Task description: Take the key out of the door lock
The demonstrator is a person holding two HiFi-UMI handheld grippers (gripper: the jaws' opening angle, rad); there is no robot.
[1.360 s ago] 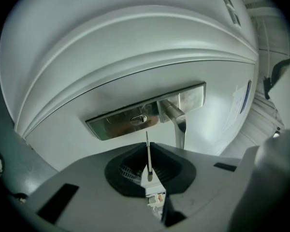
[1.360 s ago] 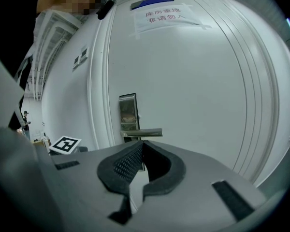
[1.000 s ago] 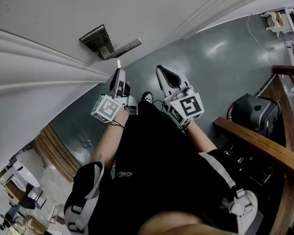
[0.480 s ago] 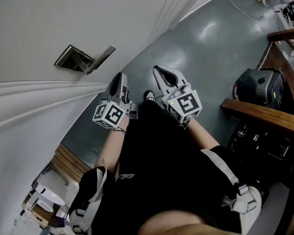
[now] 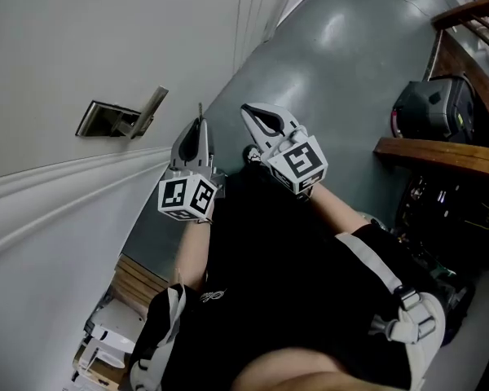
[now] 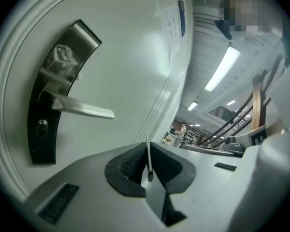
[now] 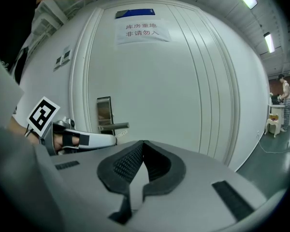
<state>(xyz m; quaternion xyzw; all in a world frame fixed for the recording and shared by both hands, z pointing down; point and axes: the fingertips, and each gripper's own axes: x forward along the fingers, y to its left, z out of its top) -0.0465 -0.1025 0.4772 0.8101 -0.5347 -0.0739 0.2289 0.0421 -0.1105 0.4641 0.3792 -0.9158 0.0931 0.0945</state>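
Note:
The steel lock plate [image 5: 106,120] with its lever handle [image 5: 152,104] sits on the white door, with the keyhole [image 6: 42,125] showing bare low on the plate. My left gripper [image 5: 199,129] is shut on the key [image 6: 148,151], whose thin blade sticks up from between the pads, well clear of the lock. The key's tip [image 5: 200,109] points past the gripper's nose. My right gripper [image 5: 254,114] hangs beside it, shut with nothing between its pads [image 7: 135,161]. In the right gripper view the left gripper [image 7: 84,140] lies just below the lever [image 7: 113,126].
A paper notice [image 7: 142,30] is stuck high on the door [image 7: 183,91]. To the right a wooden railing [image 5: 440,155] and a black case [image 5: 440,103] stand on the grey floor [image 5: 342,47]. A person [image 7: 282,88] stands far off.
Both grippers have drawn back from the door, and the key now sits farther from the lever handle. The head view has swung, so the lock plate has shifted left and down.

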